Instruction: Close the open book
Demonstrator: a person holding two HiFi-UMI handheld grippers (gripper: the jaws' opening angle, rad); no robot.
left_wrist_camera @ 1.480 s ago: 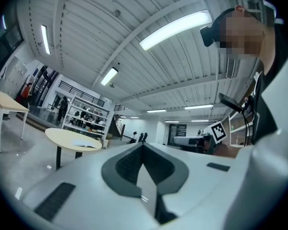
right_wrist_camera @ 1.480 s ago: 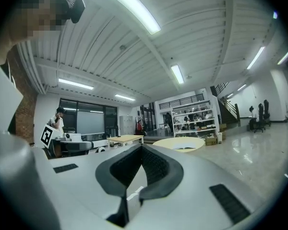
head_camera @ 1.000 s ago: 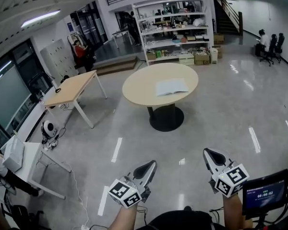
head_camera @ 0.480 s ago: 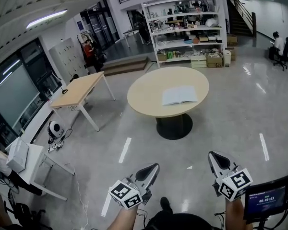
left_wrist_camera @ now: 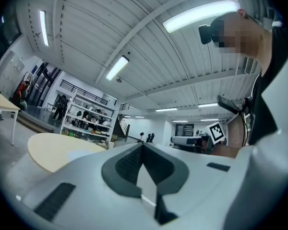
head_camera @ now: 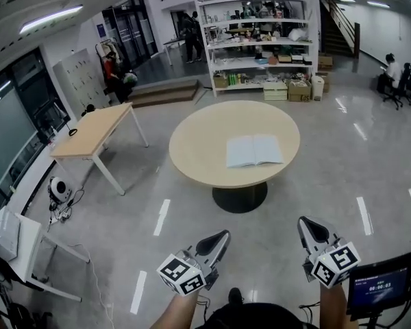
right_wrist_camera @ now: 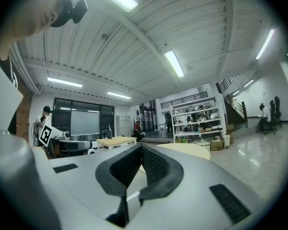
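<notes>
Looking down from the head view, one open book (head_camera: 254, 151) lies flat on the single round table (head_camera: 195, 142), pages up. It sits right of the tabletop's middle, a little toward the near edge. Its long axis runs left to right across the picture, the right end tipped slightly farther away. The centre fold points away from the person, toward the one big shelving unit (head_camera: 257, 43) at the far wall. Two page spreads show, pale and even, on either side of that fold.

Two grippers are in play, both low in the frame over the shiny floor (head_camera: 315, 197), well apart from the table and the book. The left gripper (head_camera: 221, 236) points level toward the table with its dark pads pressed tip to tip and nothing between them. The right gripper (head_camera: 306, 225) is just the same: jaws together, empty, aimed level ahead. Each carries one marker cube.

Off to the left stands one rectangular wooden table (head_camera: 96, 132), and one small screen (head_camera: 378, 285) glows at the bottom right corner.
</notes>
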